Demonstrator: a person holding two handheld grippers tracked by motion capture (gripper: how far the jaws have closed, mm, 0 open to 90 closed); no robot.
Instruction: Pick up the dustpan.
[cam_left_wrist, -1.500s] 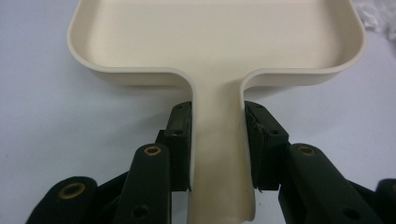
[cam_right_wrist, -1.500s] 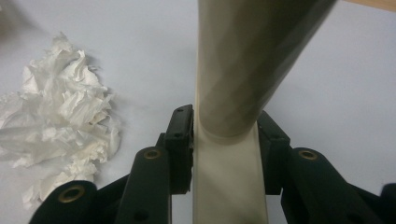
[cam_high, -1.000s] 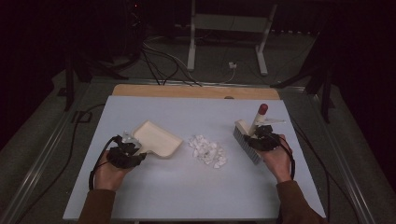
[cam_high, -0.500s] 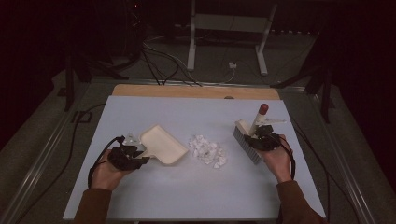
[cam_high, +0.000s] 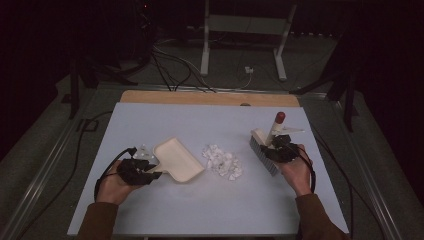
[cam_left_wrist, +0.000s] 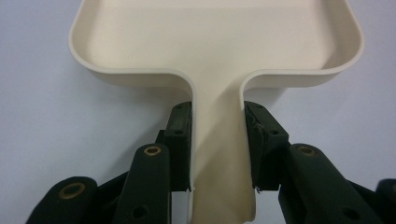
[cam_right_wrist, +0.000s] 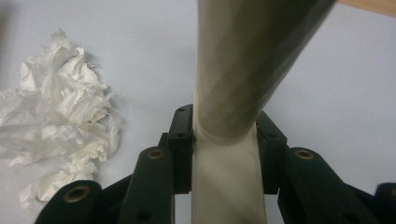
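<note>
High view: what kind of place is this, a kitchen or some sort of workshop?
Probably a lab or test room, not a kitchen: a bare table stands in a dark room, loose cables trail over the floor, and a metal stand is behind it.

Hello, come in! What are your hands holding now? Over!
Left hand-held gripper shut on dustpan handle. Right hand-held gripper shut on brush handle. Paper scraps lie between dustpan and brush, nothing blocking. Over.
</note>
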